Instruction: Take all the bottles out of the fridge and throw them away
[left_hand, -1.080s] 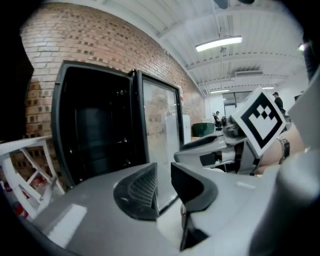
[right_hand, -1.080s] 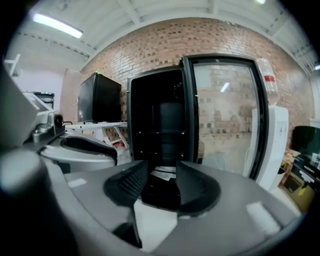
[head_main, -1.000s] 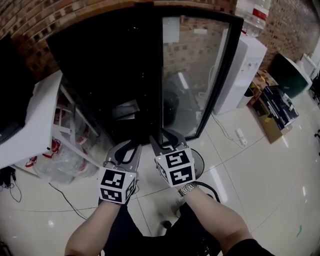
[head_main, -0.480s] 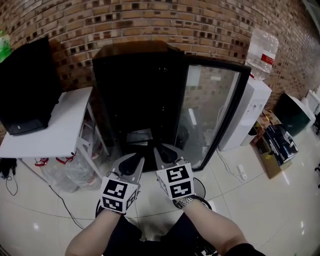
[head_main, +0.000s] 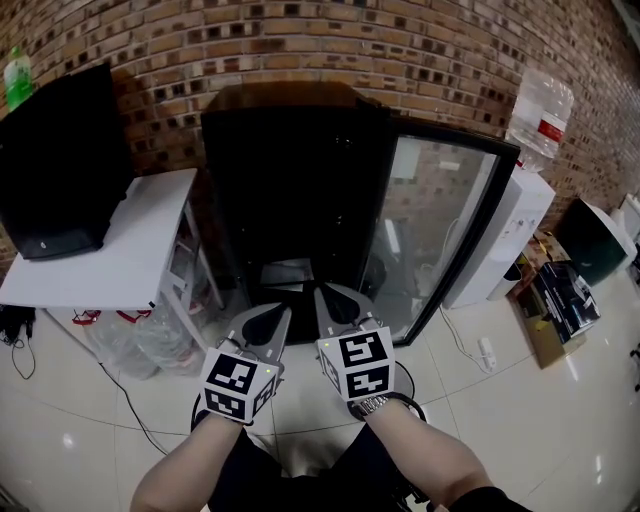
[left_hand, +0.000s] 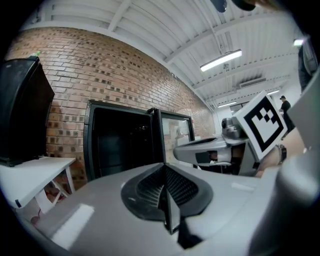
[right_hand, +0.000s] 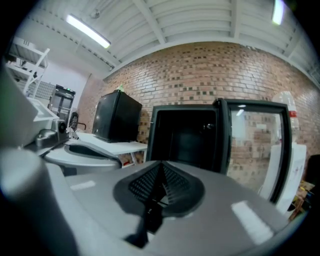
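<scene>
Floor (head_main: 560, 420): glossy white tile, lamp glare on it. Brick wall (head_main: 300, 40) runs along the floor's far edge. Fridge (head_main: 290, 180) stands at the middle of that edge, back to the wall: black cabinet, dark glass door (head_main: 440, 230) swung open to the right. White table (head_main: 110, 250) just left of it w/ big black box (head_main: 60, 170) on top; small green item (head_main: 12, 75) on the box's far left corner. Clear plastic bags (head_main: 130, 340) on the floor under the table. White water dispenser (head_main: 505, 240) w/ jug (head_main: 540, 120) just right of the door. Cardboard boxes (head_main: 560, 300) at the floor's right edge.

Fridge inside is v. dark; only a pale shelf (head_main: 285, 272) shows low down. Bottles: can't make any out in there.

Left gripper (head_main: 283, 316) and right gripper (head_main: 321, 293) side by side in front of the fridge, pointing at it, not touching it. Left jaws pressed together, nothing between. Right jaws have just been closing, now clenched too, nothing between.
</scene>
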